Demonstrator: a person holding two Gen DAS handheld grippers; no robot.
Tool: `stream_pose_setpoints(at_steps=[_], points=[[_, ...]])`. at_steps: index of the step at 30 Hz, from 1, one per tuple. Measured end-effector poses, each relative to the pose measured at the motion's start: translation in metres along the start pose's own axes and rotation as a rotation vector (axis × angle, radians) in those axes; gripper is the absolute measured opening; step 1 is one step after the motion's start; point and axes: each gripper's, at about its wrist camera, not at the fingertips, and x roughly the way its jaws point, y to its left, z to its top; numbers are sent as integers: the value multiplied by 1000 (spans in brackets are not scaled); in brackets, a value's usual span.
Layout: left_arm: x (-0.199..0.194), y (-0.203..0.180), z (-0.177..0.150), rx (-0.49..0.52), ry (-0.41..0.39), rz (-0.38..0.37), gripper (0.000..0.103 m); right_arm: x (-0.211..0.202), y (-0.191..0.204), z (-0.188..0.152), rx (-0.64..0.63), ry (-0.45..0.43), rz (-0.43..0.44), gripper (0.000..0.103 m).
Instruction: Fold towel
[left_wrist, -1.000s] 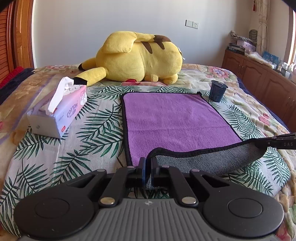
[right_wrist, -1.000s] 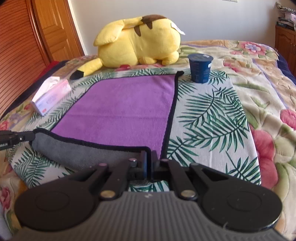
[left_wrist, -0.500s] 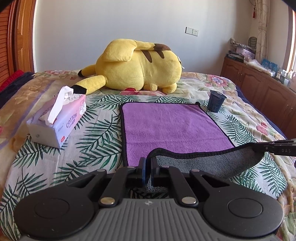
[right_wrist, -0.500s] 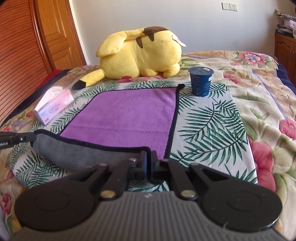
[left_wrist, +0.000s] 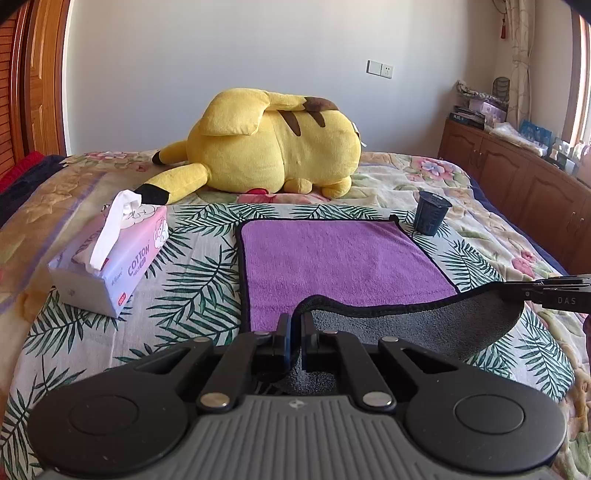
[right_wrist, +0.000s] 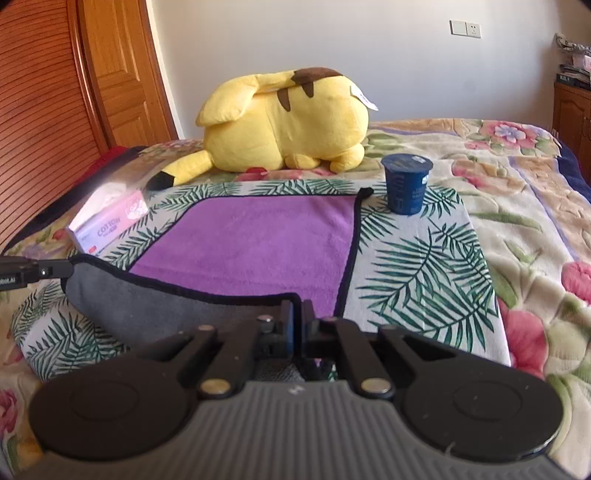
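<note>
The purple towel (left_wrist: 332, 254) lies spread on the leaf-print cloth over the bed (left_wrist: 436, 173), and the fold looks to be only just under way. The left gripper (left_wrist: 295, 325) has its two fingers pinched tight on the near left corner, and the right gripper (right_wrist: 298, 314) is clamped the same way on the near right corner; between them the near hem hangs lifted off the bed in a shallow sag, turned over so the grey underside faces up. The far half of the towel rests flat, its far right corner just beside the dark blue cup (right_wrist: 406, 182), and its far edge sits a little short of the big yellow plush toy (left_wrist: 273, 144). So I'd judge the grasp and lift as done, while the carry is hardly begun: the raised hem sits close to the near end, with most of the purple face uncovered. What seems left is to bring both corners across to the far edge, lay them down lined up with the black binding, and let go. The tissue box (left_wrist: 110, 258) stands well off to the left, out of the way; the cup is the one thing close enough to get knocked as the corners come over.
</note>
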Motion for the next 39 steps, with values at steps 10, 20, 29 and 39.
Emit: stream_pose_setpoints(at_steps=[10,20,29,39], points=[[8,5,14,15,-6,10,0,5,3,14,-38,-11,-21,4],[12,5,39,17,-17,0,0,9,2,33,-70,-27,-29,4],[16,4,59,53,-28,3,0,16,2,43,-95,-33,-33,4],[28,11,74,58,-43,23,0,27,-4,64,-142,-63,-46,4]])
